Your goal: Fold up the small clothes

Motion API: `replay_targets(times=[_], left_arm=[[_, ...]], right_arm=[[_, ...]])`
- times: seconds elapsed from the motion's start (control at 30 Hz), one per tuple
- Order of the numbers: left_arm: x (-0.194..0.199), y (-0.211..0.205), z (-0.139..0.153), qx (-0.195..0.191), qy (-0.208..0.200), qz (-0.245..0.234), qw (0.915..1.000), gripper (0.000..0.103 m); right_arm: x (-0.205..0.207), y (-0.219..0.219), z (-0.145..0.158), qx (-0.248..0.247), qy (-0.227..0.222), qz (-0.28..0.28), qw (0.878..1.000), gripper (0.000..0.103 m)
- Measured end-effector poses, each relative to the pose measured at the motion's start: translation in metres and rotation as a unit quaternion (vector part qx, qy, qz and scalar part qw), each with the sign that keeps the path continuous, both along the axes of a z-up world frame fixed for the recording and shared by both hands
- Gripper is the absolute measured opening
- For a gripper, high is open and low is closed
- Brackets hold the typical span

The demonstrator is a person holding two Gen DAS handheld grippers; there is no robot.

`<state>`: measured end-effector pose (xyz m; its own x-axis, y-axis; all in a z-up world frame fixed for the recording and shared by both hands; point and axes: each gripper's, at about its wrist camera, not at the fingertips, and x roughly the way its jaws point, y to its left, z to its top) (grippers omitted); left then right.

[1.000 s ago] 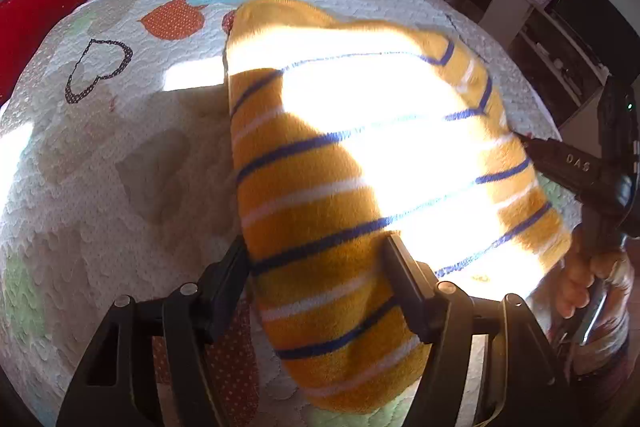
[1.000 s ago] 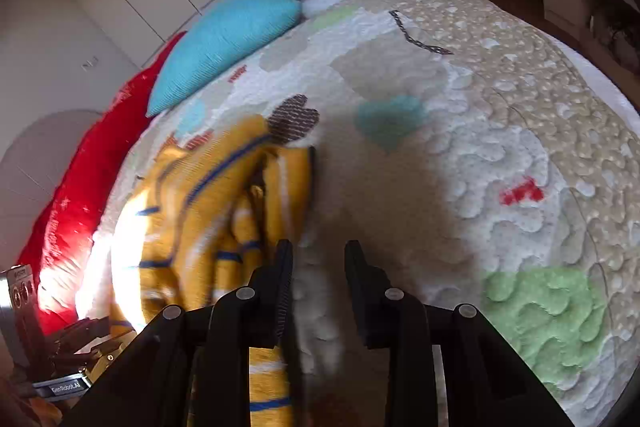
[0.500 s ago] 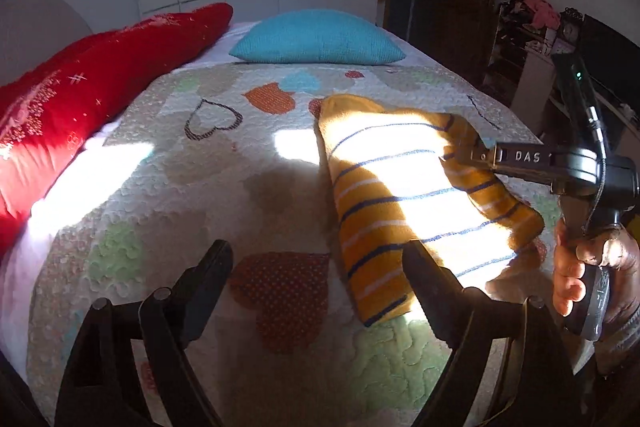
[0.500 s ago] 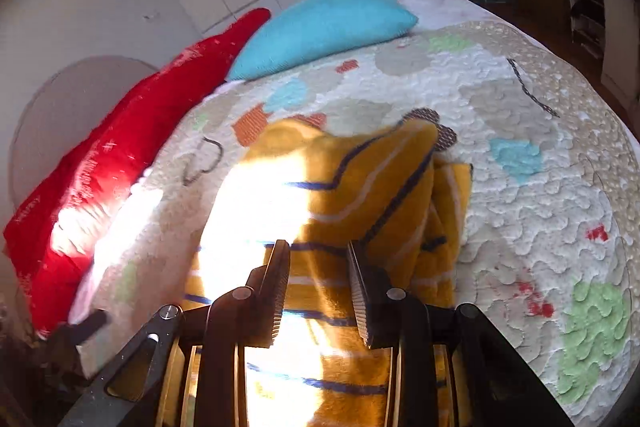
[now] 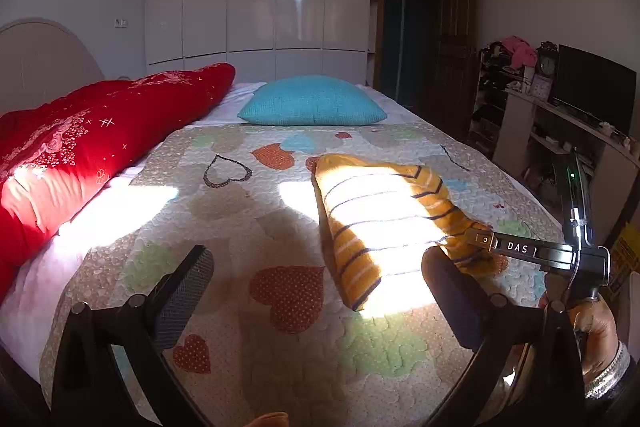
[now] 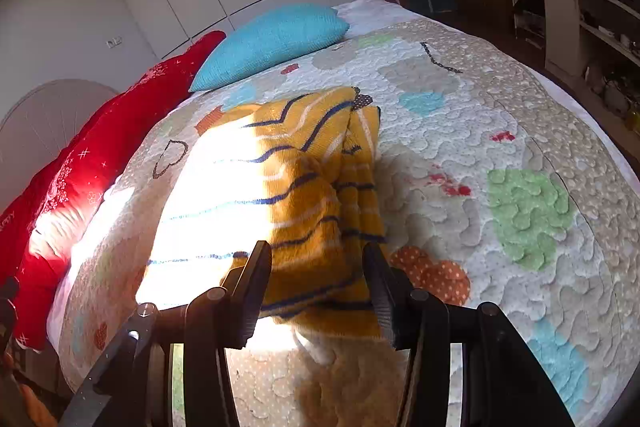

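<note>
The left gripper [image 5: 316,291] hung wide and empty over the quilt [image 5: 224,211]; the right gripper [image 6: 316,291] stood part open, its jaws straddling the near edge of the folded jumper [image 6: 288,187] without clamping it; the jumper lay right of centre, the blue pillow [image 5: 312,101] well beyond. Its right layers looked bunched, so dragging on withdrawal could undo the fold. A second before, the left gripper had the jumper between its jaws; the right was nearly closed beside it.
</note>
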<state>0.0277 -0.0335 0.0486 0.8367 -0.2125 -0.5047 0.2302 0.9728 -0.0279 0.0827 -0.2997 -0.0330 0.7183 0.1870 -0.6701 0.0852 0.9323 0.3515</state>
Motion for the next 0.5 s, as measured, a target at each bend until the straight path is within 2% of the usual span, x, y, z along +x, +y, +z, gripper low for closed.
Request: replay_targets(times=[0.1, 0.17, 0.33, 0.5], left_arm=[[-0.007, -0.01, 0.001, 0.031, -0.008, 0.011, 0.9994, 0.103], [-0.007, -0.013, 0.001, 0.032, -0.002, 0.013, 0.9994, 0.103], [0.006, -0.017, -0.014, 0.044, 0.043, 0.033, 0.9975, 0.103], [0.021, -0.018, -0.038, 0.089, 0.097, 0.065, 0.9892, 0.103]], right_arm=[[-0.025, 0.003, -0.002, 0.005, -0.004, -0.008, 1.0, 0.057], [-0.038, 0.005, -0.003, 0.001, -0.006, -0.011, 1.0, 0.06], [-0.054, 0.016, -0.002, -0.044, -0.001, -0.012, 0.999, 0.067], [-0.055, 0.027, -0.009, -0.056, 0.007, 0.007, 0.998, 0.069]])
